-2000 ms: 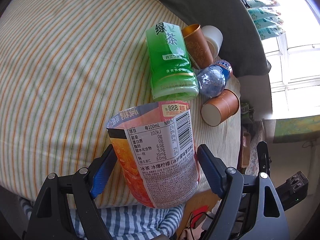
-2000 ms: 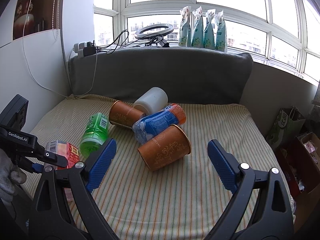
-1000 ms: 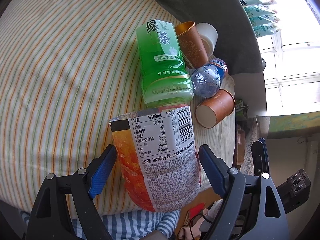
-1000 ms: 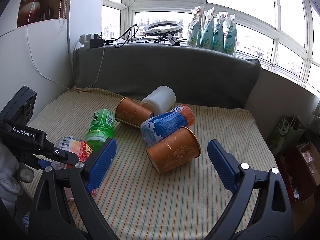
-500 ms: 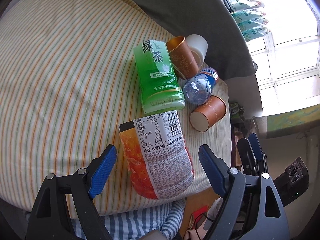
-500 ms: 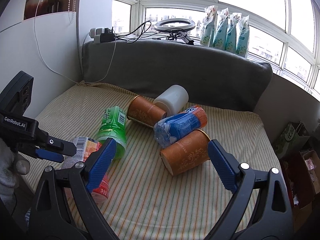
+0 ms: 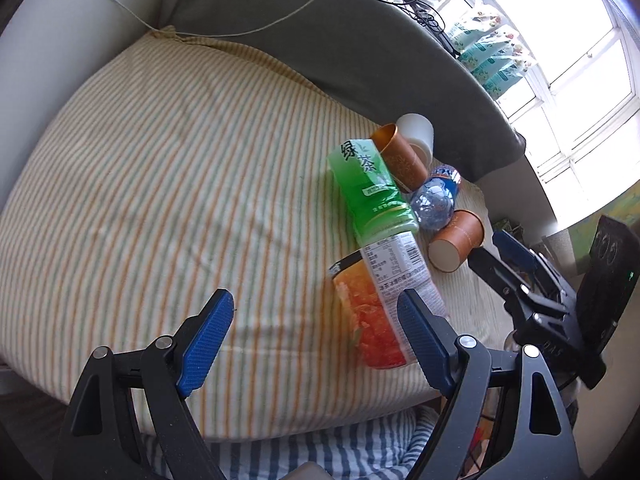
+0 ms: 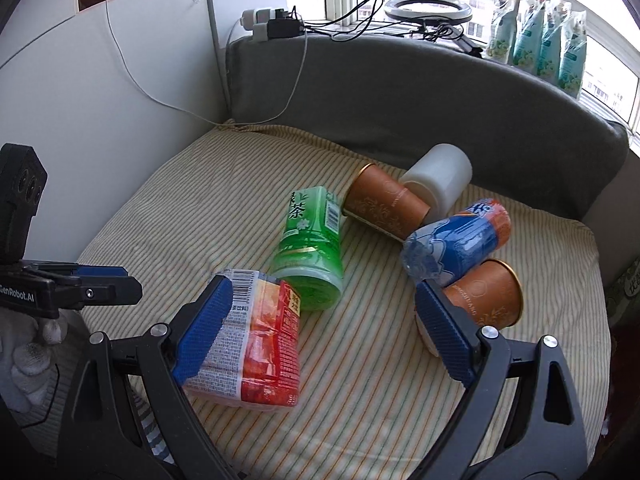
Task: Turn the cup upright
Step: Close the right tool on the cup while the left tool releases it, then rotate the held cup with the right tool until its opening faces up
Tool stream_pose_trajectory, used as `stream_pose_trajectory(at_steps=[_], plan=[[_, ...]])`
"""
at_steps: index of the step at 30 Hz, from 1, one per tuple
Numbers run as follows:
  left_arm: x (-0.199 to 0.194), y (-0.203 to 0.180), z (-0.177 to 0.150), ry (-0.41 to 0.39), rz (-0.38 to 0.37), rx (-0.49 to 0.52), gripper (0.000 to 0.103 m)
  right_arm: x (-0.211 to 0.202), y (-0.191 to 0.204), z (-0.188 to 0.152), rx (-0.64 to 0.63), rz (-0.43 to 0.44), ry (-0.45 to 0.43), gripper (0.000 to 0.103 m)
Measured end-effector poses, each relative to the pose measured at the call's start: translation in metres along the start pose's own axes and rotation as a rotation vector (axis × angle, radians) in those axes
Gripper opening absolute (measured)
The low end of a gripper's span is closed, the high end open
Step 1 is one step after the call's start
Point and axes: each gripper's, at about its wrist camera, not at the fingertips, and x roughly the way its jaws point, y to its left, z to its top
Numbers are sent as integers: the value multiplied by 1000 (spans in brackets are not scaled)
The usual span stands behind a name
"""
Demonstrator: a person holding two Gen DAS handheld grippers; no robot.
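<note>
Several cups lie on their sides on a striped cushion point(image 8: 380, 360). An orange-red labelled cup point(image 8: 256, 344) point(image 7: 380, 300) lies nearest the front. A green tea cup point(image 8: 312, 248) point(image 7: 368, 188) lies behind it. Two brown paper cups point(image 8: 384, 204) point(image 8: 484, 292), a white cup point(image 8: 438, 178) and a blue cup point(image 8: 456, 240) lie further back. My left gripper point(image 7: 316, 340) is open and empty, to the left of the orange-red cup. My right gripper point(image 8: 320, 332) is open above the cushion, with the orange-red cup at its left finger.
A grey backrest point(image 8: 400, 92) runs behind the cushion. A white wall panel point(image 8: 100, 80) stands on the left with a cable hanging down it. Pouches point(image 8: 540, 28) and a ring light point(image 8: 424, 8) sit on the window sill. The cushion's front edge point(image 7: 280, 420) is near.
My left gripper has pulled back and swung left, away from the orange-red cup that was between its fingers. My right gripper has moved forward and left towards the cups.
</note>
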Motion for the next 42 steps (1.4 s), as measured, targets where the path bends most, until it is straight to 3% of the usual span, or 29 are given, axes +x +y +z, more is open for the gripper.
stream_pose_trajectory(at_steps=[11,22,35,42], plan=[[5,29,-28,59,87,-15,84,42,16,12,1,169,252,94],[0,39,-42,50,125,-3,84,72,34,15,-47,209,431,94],[0,41,-47,49,126,3,84,89,50,17,-106,189,514,94],[0,42,-50,41,122,-6,84,98,46,20,-103,174,547,82]])
